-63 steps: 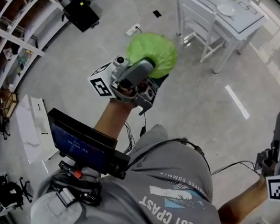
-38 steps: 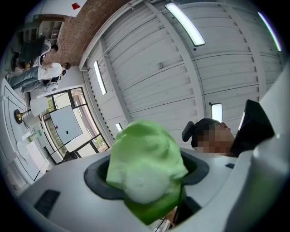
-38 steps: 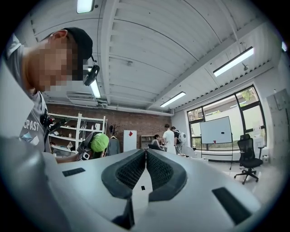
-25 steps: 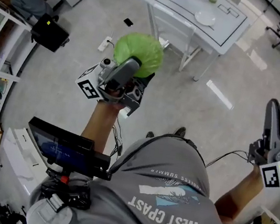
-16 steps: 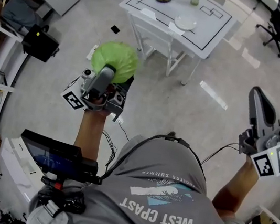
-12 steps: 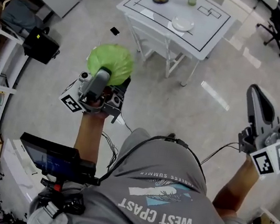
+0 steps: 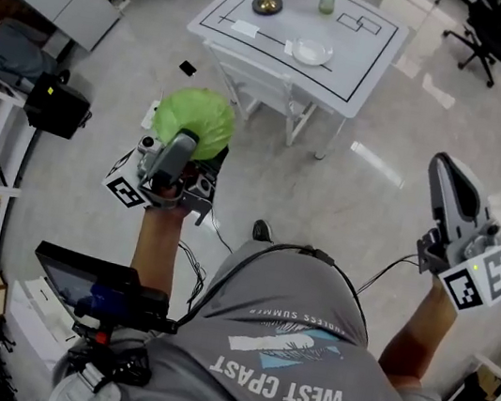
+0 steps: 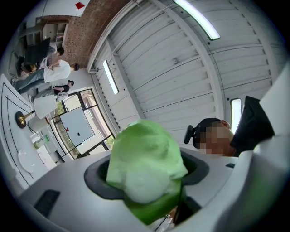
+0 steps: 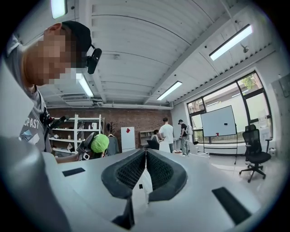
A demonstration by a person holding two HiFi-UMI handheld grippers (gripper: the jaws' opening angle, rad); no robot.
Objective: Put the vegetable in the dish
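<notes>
Your left gripper (image 7: 182, 143) clamps the green cabbage (image 7: 193, 117); your right gripper (image 7: 444, 172) is closed and empty. You look mid-carry: next, approach the white dish (image 7: 311, 53) on the table (image 7: 363, 50) at twelve o'clock.

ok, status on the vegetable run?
Left gripper shut on green vegetable. Right gripper shut, empty. Dish on white table ahead, not yet reached. Chair at table's near side.
</notes>
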